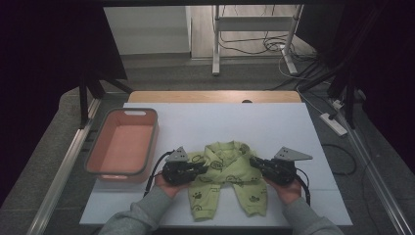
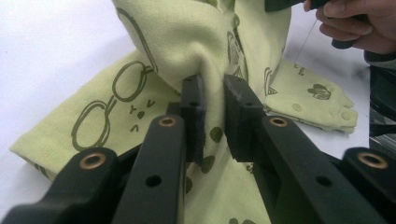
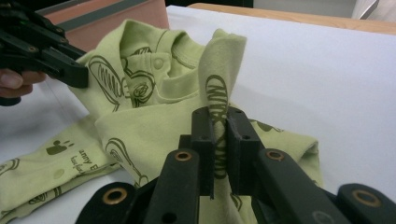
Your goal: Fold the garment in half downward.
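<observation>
Both tongs, left (image 2: 214, 100) and right (image 3: 220, 135), pinch folds of the romper (image 1: 226, 169). Fold sleeves inward evenly; keep fabric taut, grips firm.

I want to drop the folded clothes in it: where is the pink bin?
In the high view, the pink bin sits at the table's left, just beyond the left gripper.

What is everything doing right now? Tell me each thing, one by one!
Green baby suit: lying flat on the white table, both sides pinched up.
Left gripper: shut on a fold of the suit.
Right gripper: shut on a fold of the suit.
Pink tub: upright, empty.
</observation>
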